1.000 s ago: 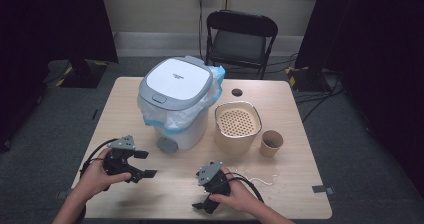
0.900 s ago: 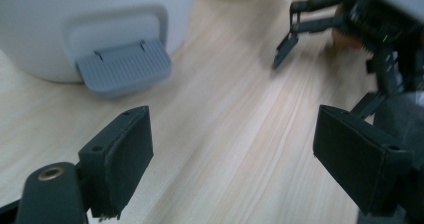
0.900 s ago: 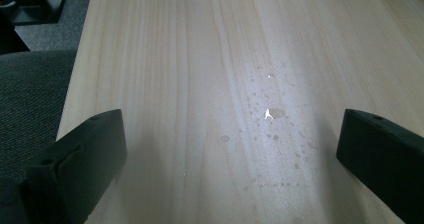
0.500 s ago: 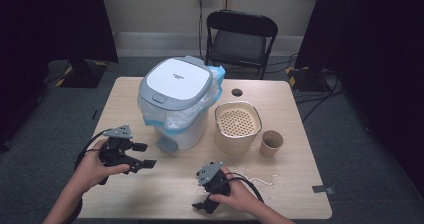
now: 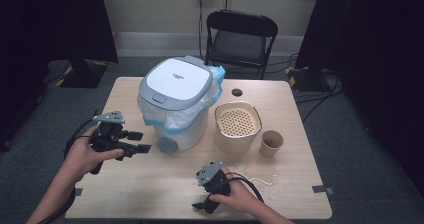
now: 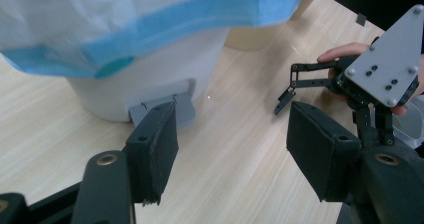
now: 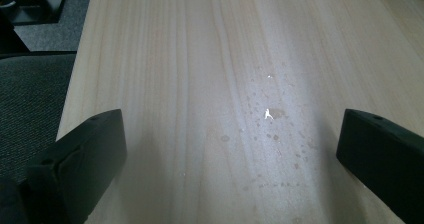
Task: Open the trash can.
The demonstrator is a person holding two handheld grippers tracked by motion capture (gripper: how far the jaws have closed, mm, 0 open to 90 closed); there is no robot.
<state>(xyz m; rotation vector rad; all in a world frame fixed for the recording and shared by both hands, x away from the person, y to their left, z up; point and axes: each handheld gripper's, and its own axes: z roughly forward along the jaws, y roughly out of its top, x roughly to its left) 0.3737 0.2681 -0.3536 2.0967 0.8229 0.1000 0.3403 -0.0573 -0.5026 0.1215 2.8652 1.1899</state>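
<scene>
White pedal bin (image 5: 176, 104) stands at table (image 5: 150, 184) middle-left, lid down, blue-edged liner bag (image 6: 150, 19) hanging over rim; grey foot pedal (image 6: 167, 109) at base, facing near edge. Left gripper (image 5: 139, 142) held off table just left of bin, pointing at pedal, jaws apart with nothing between, just been closing partway. Right gripper (image 5: 202, 204) rests on table near front edge, well apart from bin, jaws wide apart over bare speckled wood. Beige perforated basket (image 5: 238, 126) just right of bin; paper cup (image 5: 271, 143) beside basket.
</scene>
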